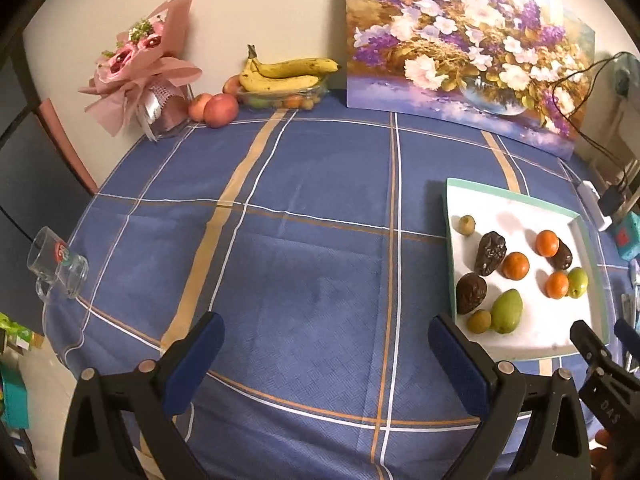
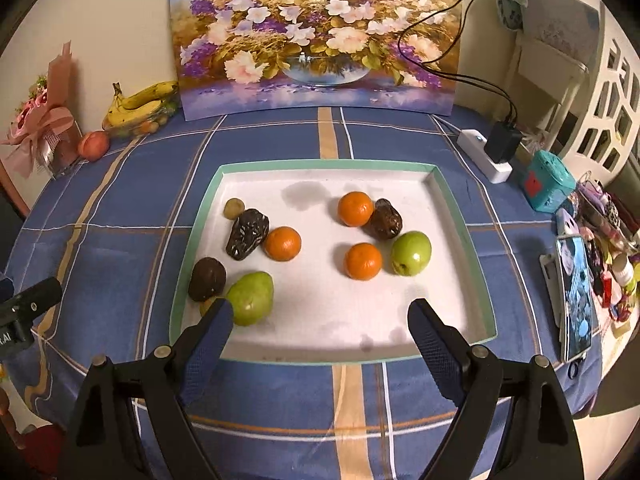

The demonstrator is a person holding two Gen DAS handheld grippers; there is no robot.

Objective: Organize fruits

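The right tool (image 2: 320,320) hung with its jaws spread wide and nothing between them, above the near edge of the white tray (image 2: 460,200). Its left fingertip stood just before a green pear (image 2: 252,296). Three tangerines (image 2: 283,243), dark dates and a green apple (image 2: 411,253) lay scattered in the tray. The left tool (image 1: 326,340), likewise released, hung over the bare blue worktop (image 1: 300,200), left of the tray.

Matt woven tablecloth (image 2: 280,400); tray (image 2: 320,167) looks like smooth cardboard.
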